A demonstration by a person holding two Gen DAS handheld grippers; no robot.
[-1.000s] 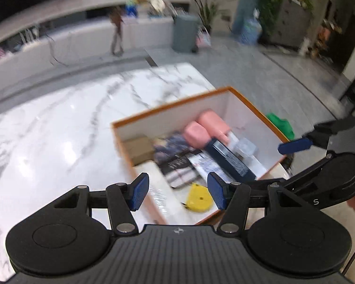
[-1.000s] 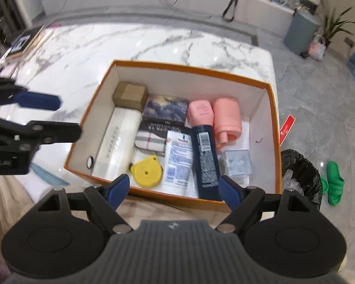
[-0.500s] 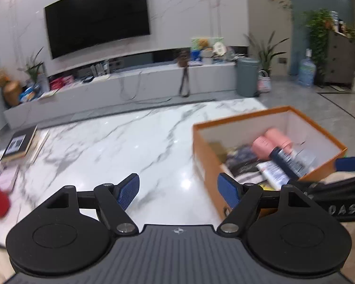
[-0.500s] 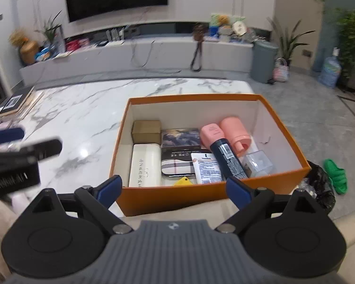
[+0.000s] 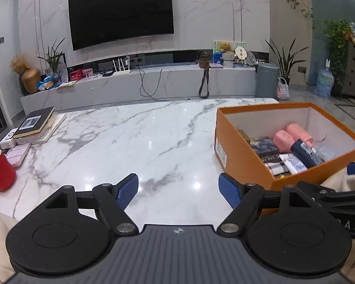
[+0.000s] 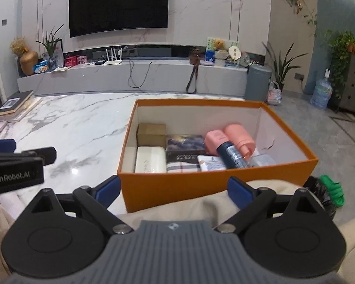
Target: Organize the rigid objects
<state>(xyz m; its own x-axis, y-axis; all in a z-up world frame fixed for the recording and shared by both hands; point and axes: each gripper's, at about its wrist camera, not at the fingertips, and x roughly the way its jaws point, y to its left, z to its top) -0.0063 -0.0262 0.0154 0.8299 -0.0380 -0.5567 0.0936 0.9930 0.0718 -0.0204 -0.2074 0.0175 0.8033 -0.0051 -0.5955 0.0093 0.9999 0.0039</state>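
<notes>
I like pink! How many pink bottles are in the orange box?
2, side by side at the back of the orange box: smaller pink bottle, bigger pink bottle. More may be hidden underneath.

Orange box point(image 6: 215, 187): near wall hid the lower ends of the items inside.
Red cup point(image 5: 0, 170): cut off by the left frame edge.
Left gripper point(image 6: 23, 156): only partly in frame in the right wrist view.
Box label point(image 5: 221, 151): print too small to read.
Green slipper point(image 6: 333, 191): partly hidden behind the right gripper point(image 6: 175, 190).
</notes>
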